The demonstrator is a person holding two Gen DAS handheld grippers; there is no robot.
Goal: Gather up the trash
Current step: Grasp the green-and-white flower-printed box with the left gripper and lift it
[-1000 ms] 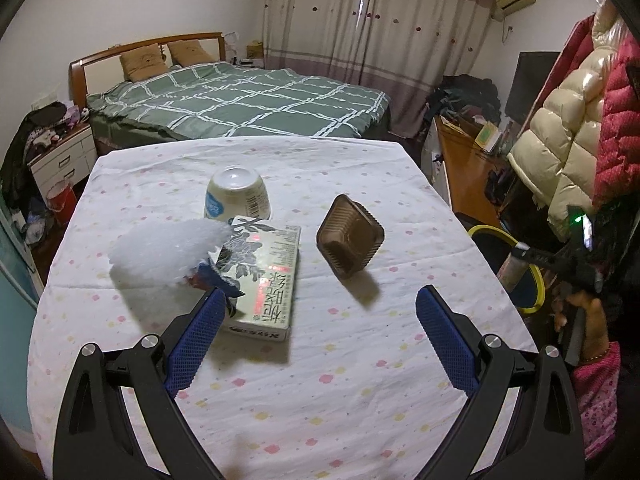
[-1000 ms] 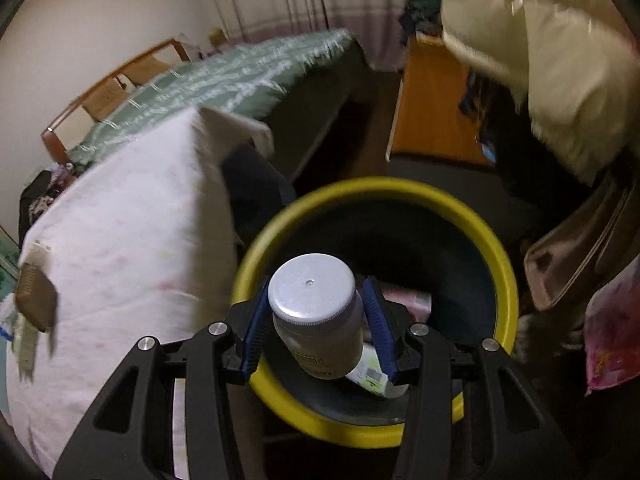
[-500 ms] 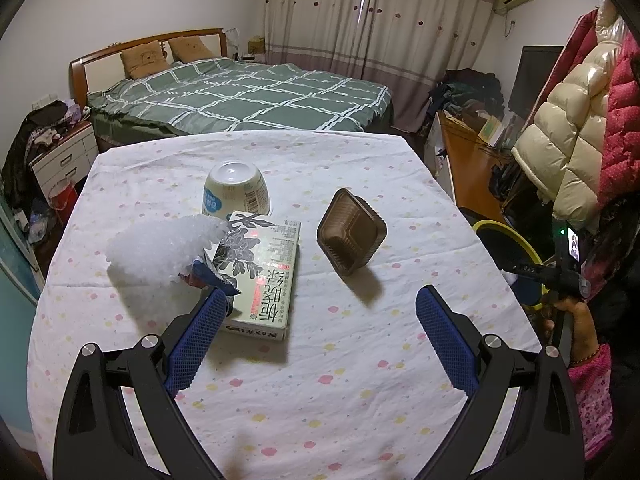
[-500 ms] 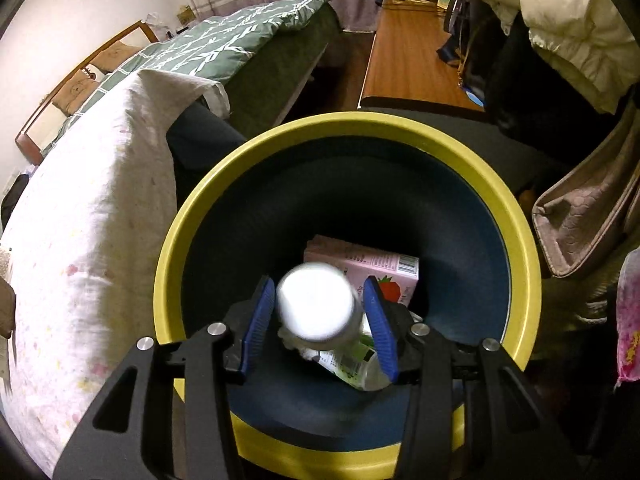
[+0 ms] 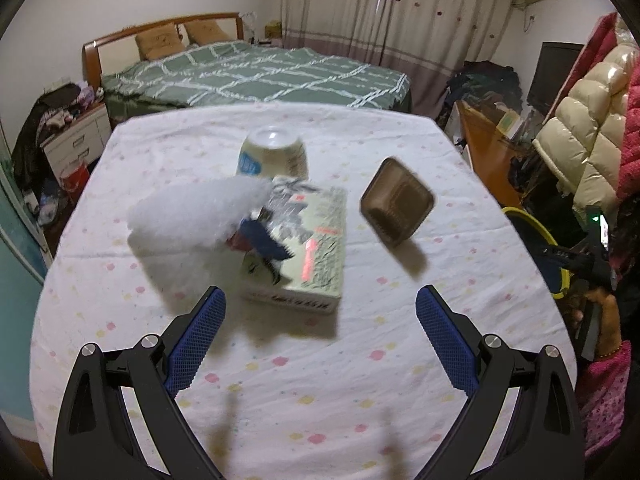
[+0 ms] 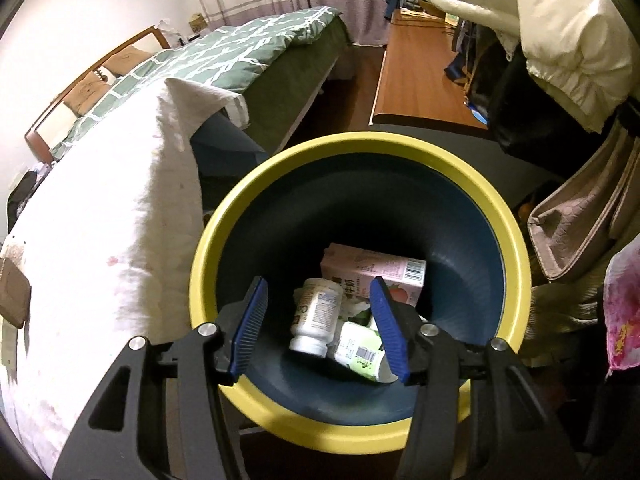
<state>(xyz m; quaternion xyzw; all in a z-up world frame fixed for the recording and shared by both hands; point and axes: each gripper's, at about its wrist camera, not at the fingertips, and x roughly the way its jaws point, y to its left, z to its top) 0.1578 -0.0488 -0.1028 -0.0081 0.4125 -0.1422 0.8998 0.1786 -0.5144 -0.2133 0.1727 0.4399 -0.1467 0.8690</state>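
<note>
My right gripper point(image 6: 318, 316) is open and empty over the yellow-rimmed bin point(image 6: 516, 264). A white pill bottle point(image 6: 316, 316) lies in the bin with a pink carton point(image 6: 376, 276) and a green-white carton point(image 6: 360, 350). My left gripper point(image 5: 320, 320) is open and empty above the table point(image 5: 280, 360). On the table lie a green flat box point(image 5: 308, 248), a white foam wrap point(image 5: 196, 216), a blue wrapper point(image 5: 264, 240), an upturned white cup point(image 5: 274, 156) and a brown plastic tray point(image 5: 396, 212).
The bin's rim point(image 5: 532, 226) shows past the table's right edge, with my right hand and gripper over it. A bed point(image 5: 256, 76) stands beyond the table. A wooden desk point(image 6: 424, 76) and hanging coats point(image 6: 552, 32) stand behind the bin.
My right gripper has opened and the white pill bottle has dropped into the bin. My left gripper has moved slightly closer to the table items.
</note>
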